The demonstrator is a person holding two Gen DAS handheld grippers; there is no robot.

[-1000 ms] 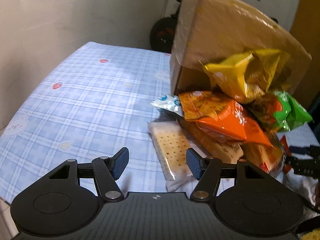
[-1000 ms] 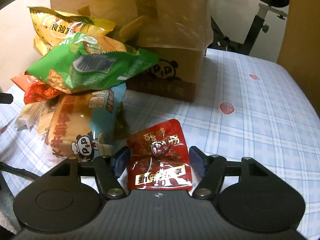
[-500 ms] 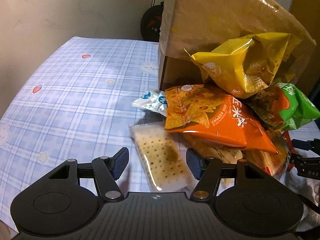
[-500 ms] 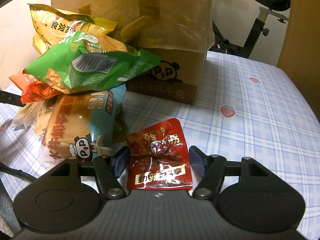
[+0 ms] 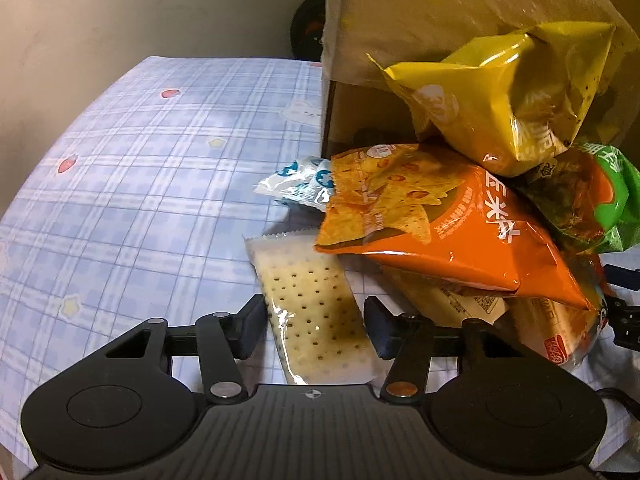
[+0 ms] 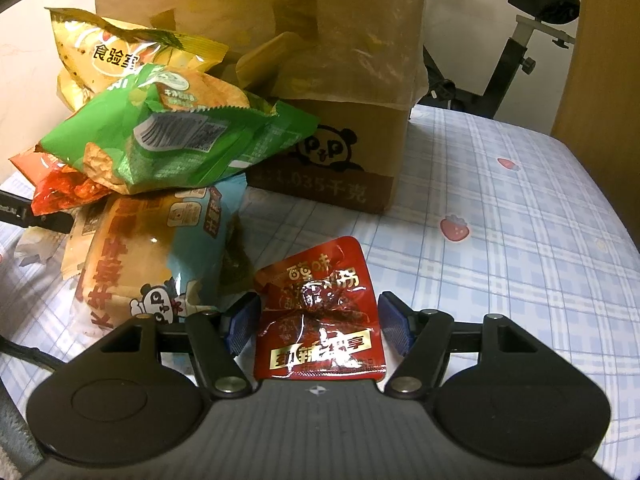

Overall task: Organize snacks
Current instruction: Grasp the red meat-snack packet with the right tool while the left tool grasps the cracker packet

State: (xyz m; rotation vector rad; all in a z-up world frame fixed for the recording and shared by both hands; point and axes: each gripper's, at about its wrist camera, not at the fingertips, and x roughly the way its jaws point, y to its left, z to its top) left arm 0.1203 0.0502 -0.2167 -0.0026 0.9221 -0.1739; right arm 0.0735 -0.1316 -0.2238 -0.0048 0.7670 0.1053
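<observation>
Left wrist view: the left gripper (image 5: 314,328) is straddling a clear-wrapped cracker pack (image 5: 310,308) lying flat on the checked cloth (image 5: 132,200), its jaws having just been closing in on the pack's long sides; the left pad looks to be meeting the wrapper while the right one is standing just clear, so no firm pinch is showing yet. Beside the pack, an orange chip bag (image 5: 440,232) is overhanging its far end, with a yellow bag (image 5: 500,104) and a green bag (image 5: 600,200) piling against a cardboard box (image 5: 440,12).

In the right wrist view, the right gripper (image 6: 318,322) is hovering half open around a red sachet (image 6: 320,316) lying on the cloth, its pads near the crinkled edges without visibly pressing.

The crackers are likely proving light but brittle, and the film slippery; a gentle squeeze across the middle of the long edges looks safest. The sachet appears limp and glossy, likely folding when pinched, so taking it across its lumpy centre seems wiser than at the flat seams.
</observation>
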